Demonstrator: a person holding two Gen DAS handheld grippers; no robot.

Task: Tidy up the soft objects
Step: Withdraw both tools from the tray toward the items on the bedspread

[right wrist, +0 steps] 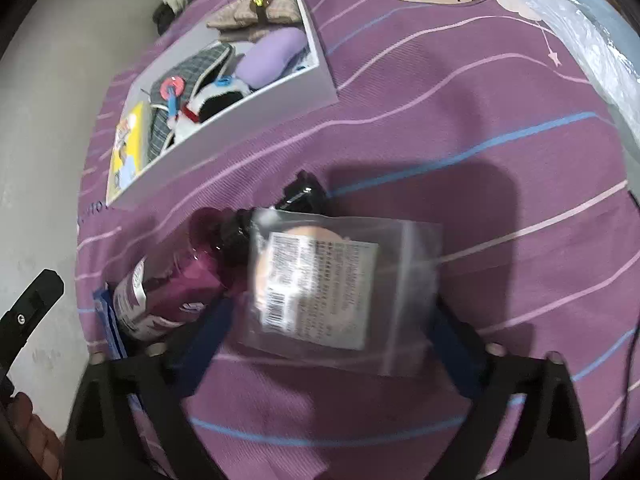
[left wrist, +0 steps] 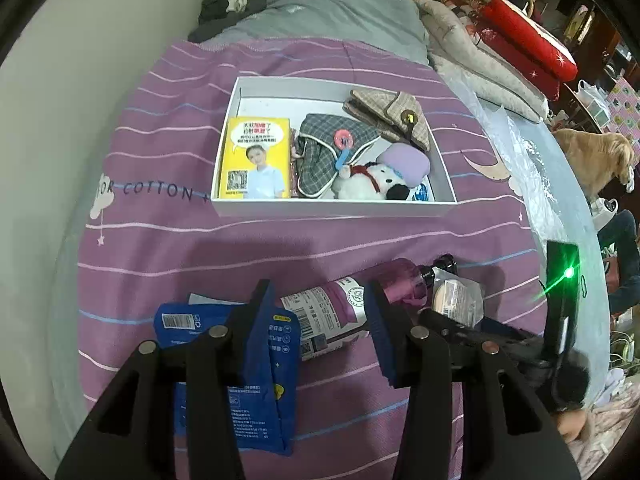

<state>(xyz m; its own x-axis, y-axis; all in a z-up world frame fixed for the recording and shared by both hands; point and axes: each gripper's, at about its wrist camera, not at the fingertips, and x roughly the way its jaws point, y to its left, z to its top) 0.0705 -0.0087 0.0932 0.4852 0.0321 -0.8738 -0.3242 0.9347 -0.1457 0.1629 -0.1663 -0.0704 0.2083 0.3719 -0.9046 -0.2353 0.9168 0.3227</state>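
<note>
A white box (left wrist: 332, 211) on the purple striped bedspread holds a yellow booklet (left wrist: 256, 158), a plaid pouch (left wrist: 328, 152), a beige plaid purse (left wrist: 392, 118) and a plush dog with a lilac cap (left wrist: 380, 180). The box also shows in the right wrist view (right wrist: 256, 108). My left gripper (left wrist: 320, 312) is open over a purple bottle (left wrist: 340, 308), beside a blue packet (left wrist: 256, 368). My right gripper (right wrist: 332, 320) is open around a clear bag with a powder puff (right wrist: 320, 284), which also shows in the left wrist view (left wrist: 456, 300).
Grey and red quilts (left wrist: 500, 52) are piled at the far right of the bed. A wall runs along the left. A dog (left wrist: 596, 156) stands beside the bed on the right. Crinkled clear plastic (left wrist: 532, 168) lies along the bed's right edge.
</note>
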